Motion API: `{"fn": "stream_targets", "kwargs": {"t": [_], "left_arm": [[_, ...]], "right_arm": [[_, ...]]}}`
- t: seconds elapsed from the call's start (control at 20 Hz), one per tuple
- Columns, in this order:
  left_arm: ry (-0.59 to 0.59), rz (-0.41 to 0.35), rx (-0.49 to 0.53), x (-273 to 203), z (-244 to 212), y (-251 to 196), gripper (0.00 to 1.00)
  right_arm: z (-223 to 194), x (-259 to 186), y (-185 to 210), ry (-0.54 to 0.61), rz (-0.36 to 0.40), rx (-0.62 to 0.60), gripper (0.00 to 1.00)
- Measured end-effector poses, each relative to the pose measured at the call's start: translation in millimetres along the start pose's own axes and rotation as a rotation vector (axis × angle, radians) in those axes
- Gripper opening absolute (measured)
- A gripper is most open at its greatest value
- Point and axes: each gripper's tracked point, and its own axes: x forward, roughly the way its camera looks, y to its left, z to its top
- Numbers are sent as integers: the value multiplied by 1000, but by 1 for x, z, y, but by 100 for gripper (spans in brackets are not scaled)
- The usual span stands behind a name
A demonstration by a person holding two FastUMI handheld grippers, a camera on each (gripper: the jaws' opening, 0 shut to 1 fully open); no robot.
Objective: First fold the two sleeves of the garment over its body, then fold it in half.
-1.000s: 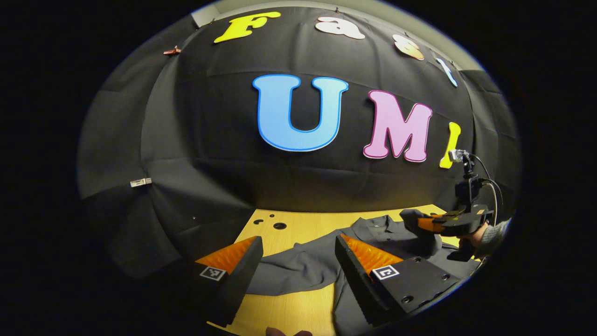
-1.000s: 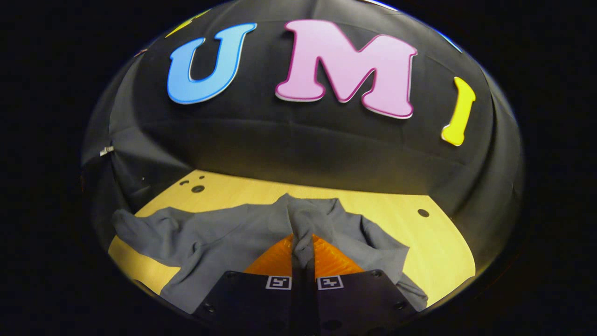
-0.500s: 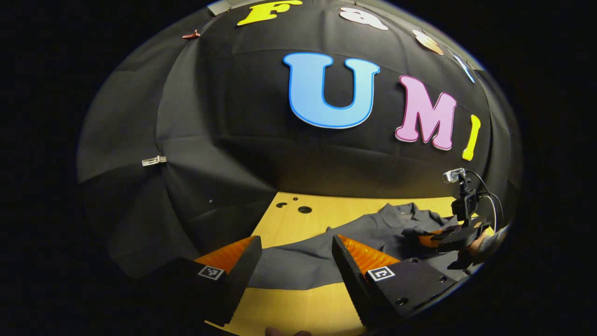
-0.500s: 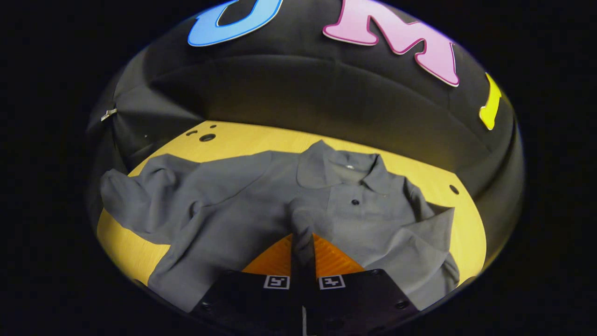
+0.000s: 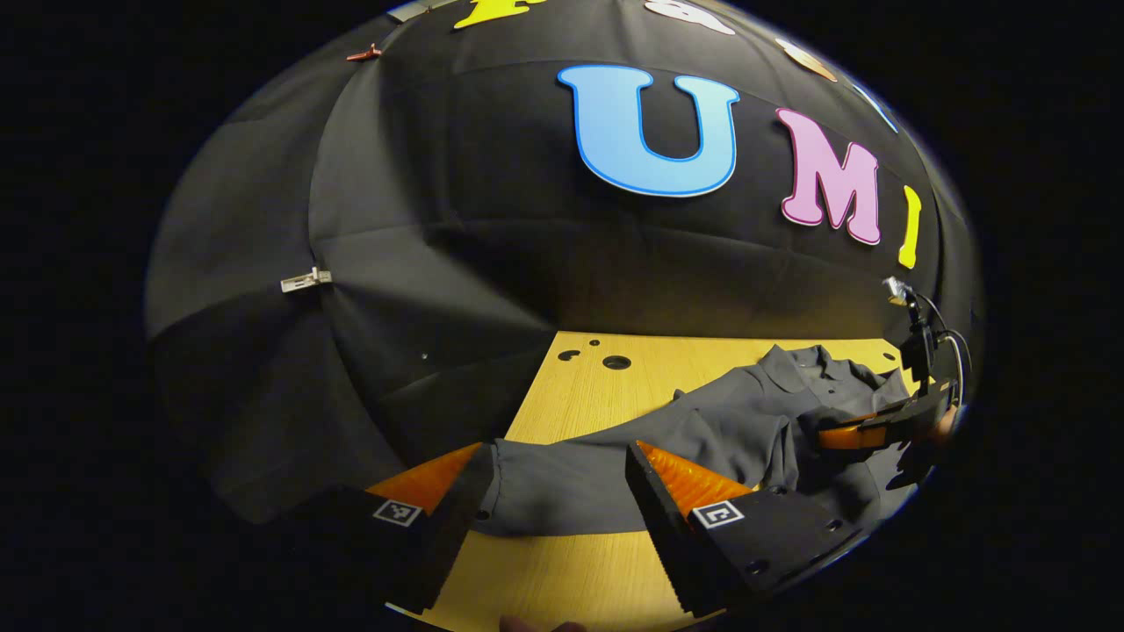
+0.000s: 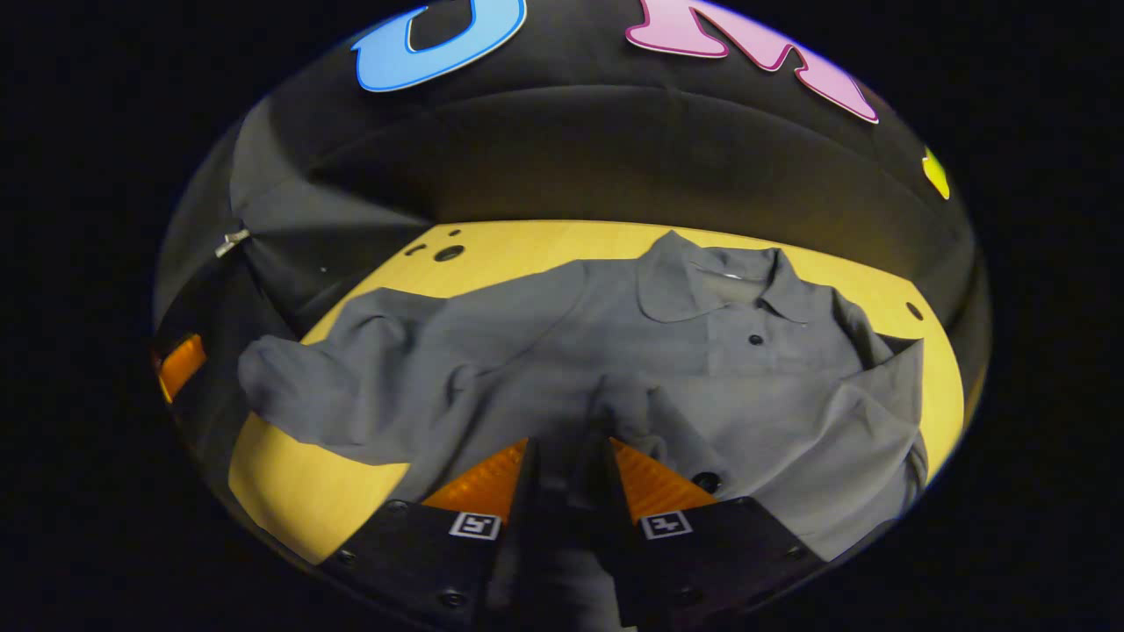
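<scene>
One grey garment [image 6: 615, 351], a collared shirt with a short buttoned placket, lies spread on the yellow wooden bench [image 6: 316, 491]. Three dark buttons can be counted in the right gripper view, two on the placket below the collar [image 6: 702, 281] and a larger one near the fingers. Two sleeves are visible: the one on the left of that view [image 6: 307, 395] stretches out across the bench toward the left edge, while the one on the right [image 6: 869, 412] lies folded over the body.

Two grippers are at work. The right gripper [image 6: 571, 465] sits low over the front of the shirt with its fingers a narrow gap apart; grey cloth lies between them, but whether they pinch it cannot be told. The left gripper [image 5: 558, 478] has its fingers wide open, straddling the end of the outstretched sleeve [image 5: 562, 491], gripping nothing. From the left gripper view the right gripper [image 5: 878, 430] appears far off over the shirt.

The bench shows several round holes near its far left corner [image 5: 615, 362]. Black cloth [image 5: 395, 263] walls the booth behind and beside it.
</scene>
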Motion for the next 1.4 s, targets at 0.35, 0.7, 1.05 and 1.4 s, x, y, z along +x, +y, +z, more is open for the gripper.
{"fn": "stream_targets", "kwargs": {"t": [0.35,0.7,1.05,1.4], "left_arm": [[113,115,-61,51,-53,32,96],[244,127,1,84,-96,38,96],[265,74,11,97,-105,23,62],[282,83,70,89,-93,20,6]], "right_arm": [[33,-79,2,-111,41,104,75],[22,-155,-76,-168,-109,204,75],[21,-183,-109,-203,-174,246,75],[24,-189,-111,-218,-154,212,75]]}}
